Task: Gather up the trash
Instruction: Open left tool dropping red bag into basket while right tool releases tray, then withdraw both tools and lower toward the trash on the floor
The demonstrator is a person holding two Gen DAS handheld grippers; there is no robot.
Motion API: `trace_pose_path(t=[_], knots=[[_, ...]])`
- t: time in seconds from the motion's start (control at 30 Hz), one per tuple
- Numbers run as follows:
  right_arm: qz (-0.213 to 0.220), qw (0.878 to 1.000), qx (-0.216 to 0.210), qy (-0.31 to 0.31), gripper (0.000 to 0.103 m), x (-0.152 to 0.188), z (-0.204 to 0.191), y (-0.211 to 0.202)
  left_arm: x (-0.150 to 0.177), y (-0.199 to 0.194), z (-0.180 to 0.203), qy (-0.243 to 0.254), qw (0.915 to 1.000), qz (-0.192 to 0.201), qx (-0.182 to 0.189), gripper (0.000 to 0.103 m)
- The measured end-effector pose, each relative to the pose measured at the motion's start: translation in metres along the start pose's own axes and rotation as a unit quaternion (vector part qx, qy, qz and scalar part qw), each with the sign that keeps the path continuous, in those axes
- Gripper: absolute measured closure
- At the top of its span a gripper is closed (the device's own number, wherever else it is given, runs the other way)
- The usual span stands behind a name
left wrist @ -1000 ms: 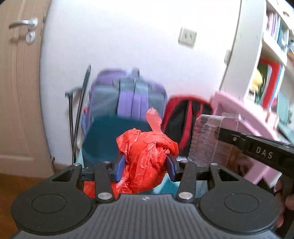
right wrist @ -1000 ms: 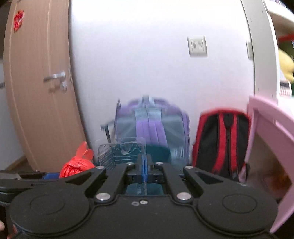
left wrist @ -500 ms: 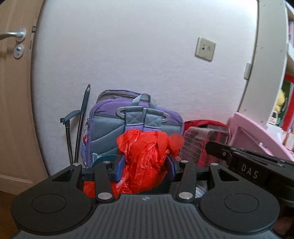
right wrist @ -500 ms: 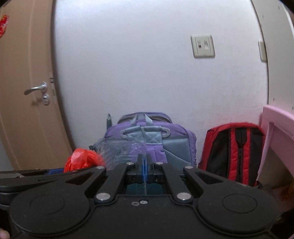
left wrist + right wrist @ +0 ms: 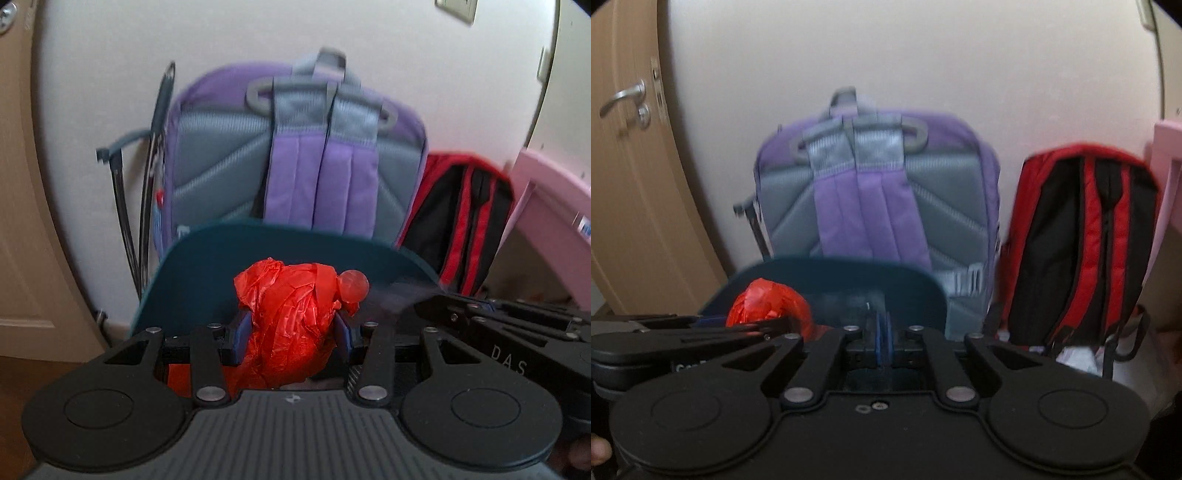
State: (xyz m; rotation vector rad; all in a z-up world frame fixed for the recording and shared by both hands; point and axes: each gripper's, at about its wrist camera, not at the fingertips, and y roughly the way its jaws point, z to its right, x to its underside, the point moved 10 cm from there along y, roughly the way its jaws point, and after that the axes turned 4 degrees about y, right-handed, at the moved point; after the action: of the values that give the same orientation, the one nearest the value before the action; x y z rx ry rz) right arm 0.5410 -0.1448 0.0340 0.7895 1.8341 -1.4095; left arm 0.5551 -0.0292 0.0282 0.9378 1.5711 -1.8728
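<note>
My left gripper (image 5: 291,332) is shut on a crumpled red plastic bag (image 5: 291,325) and holds it over the open top of a dark teal bin (image 5: 192,280). The red bag also shows in the right wrist view (image 5: 768,302), at the left over the same bin (image 5: 834,273). My right gripper (image 5: 882,332) has its blue pads pressed together on a clear plastic container, seen only as a faint blur (image 5: 846,306) above the bin. In the left wrist view the right gripper's body (image 5: 498,332) reaches in from the right.
A purple and grey backpack (image 5: 295,155) leans on the white wall behind the bin. A red and black backpack (image 5: 1078,243) stands to its right, then pink furniture (image 5: 546,206). A wooden door (image 5: 624,177) is at the left. Dark folded rods (image 5: 147,177) lean by the wall.
Both grippers have tilted down and moved closer to the bin, which now fills the foreground below the held trash. The clear container has become a faint blur.
</note>
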Motion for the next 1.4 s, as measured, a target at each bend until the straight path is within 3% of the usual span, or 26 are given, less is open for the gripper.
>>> trace_pose_path(t=[0.17, 0.3, 0.6, 0.87, 0.97, 1.4], knots=[[-0.027, 0.999, 0.011, -0.017, 0.085, 0.013, -0.001, 0.004, 0.009, 0.005, -0.002, 0.006, 0.9995, -0.029, -0.008, 0.055], [-0.036, 0.999, 0.012, -0.021, 0.082, 0.020, 0.001, -0.004, 0.012, 0.002, -0.003, 0.002, 0.9991, -0.040, -0.014, 0.030], [-0.032, 0.999, -0.001, -0.019, 0.073, 0.020, 0.001, -0.046, 0.010, -0.038, 0.012, -0.002, 0.9997, -0.025, 0.003, 0.030], [-0.024, 0.999, -0.015, -0.015, 0.060, 0.022, -0.004, -0.105, 0.014, -0.101, 0.027, 0.011, 0.9999, -0.009, 0.002, 0.029], [-0.019, 1.000, -0.017, -0.019, 0.057, 0.024, -0.007, -0.128, 0.019, -0.127, 0.030, 0.018, 0.9998, -0.004, 0.000, 0.024], [-0.018, 0.998, -0.049, -0.020, 0.053, 0.055, -0.025, -0.214, 0.065, -0.224, 0.038, 0.038, 0.9993, 0.005, -0.002, 0.022]])
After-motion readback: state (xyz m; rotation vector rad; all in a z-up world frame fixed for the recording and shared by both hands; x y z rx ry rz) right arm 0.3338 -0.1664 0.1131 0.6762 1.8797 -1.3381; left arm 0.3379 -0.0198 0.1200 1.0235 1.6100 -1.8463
